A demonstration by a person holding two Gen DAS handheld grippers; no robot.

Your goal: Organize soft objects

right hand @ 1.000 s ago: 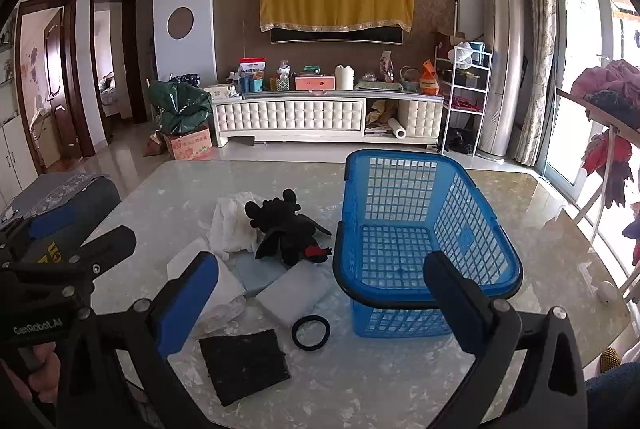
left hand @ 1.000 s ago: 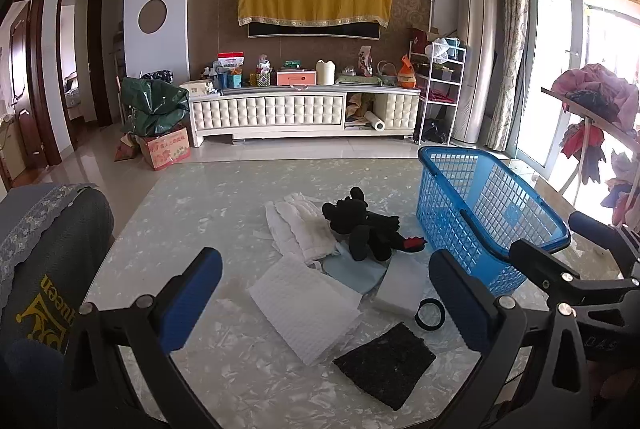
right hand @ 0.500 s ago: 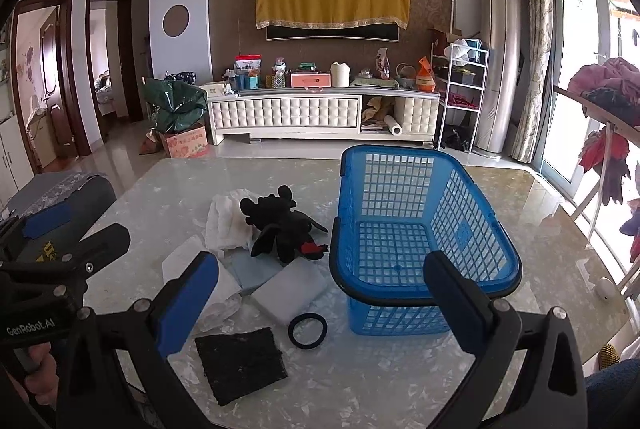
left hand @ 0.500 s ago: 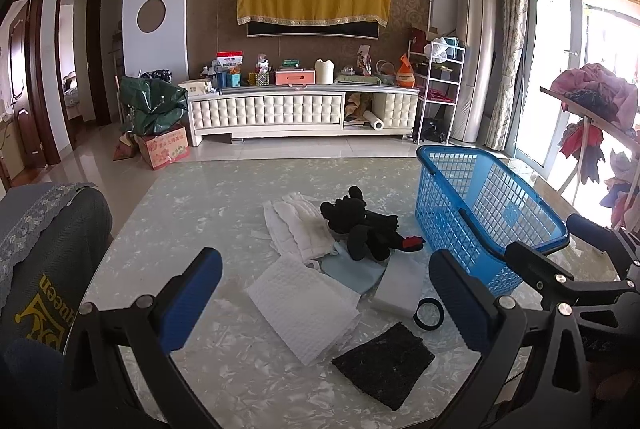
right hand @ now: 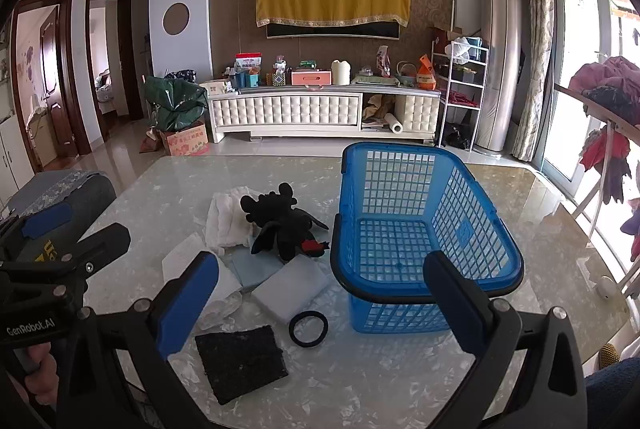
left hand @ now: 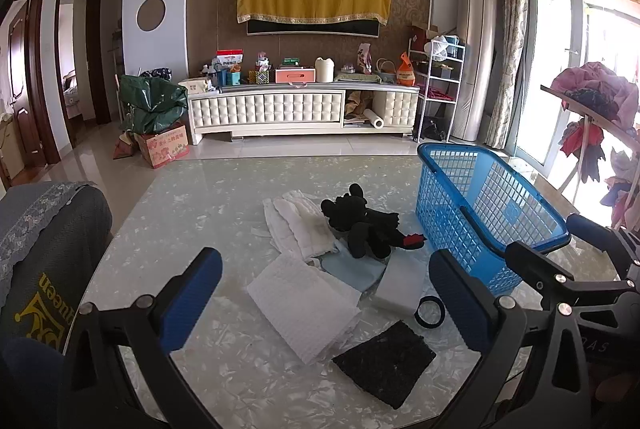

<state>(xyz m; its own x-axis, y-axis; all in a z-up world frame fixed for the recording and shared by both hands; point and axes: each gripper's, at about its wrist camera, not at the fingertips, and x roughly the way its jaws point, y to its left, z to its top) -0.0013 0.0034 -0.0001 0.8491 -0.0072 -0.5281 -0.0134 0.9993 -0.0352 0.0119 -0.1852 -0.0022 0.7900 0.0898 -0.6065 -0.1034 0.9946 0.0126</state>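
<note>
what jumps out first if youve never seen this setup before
The bright blue basket grabs the eye first, standing empty on the right of the marble table. Just left of it a black plush toy lies on a pile of white cloths. Near the front edge, both tongs, left and right, hover open.

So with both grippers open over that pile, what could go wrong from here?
1. The black plush toy lies on the white cloths, so a grab may drag them along.
2. The black ring and dark pad lie flat on the table, hard to pinch.
3. The basket looks light and could slide if bumped.
</note>
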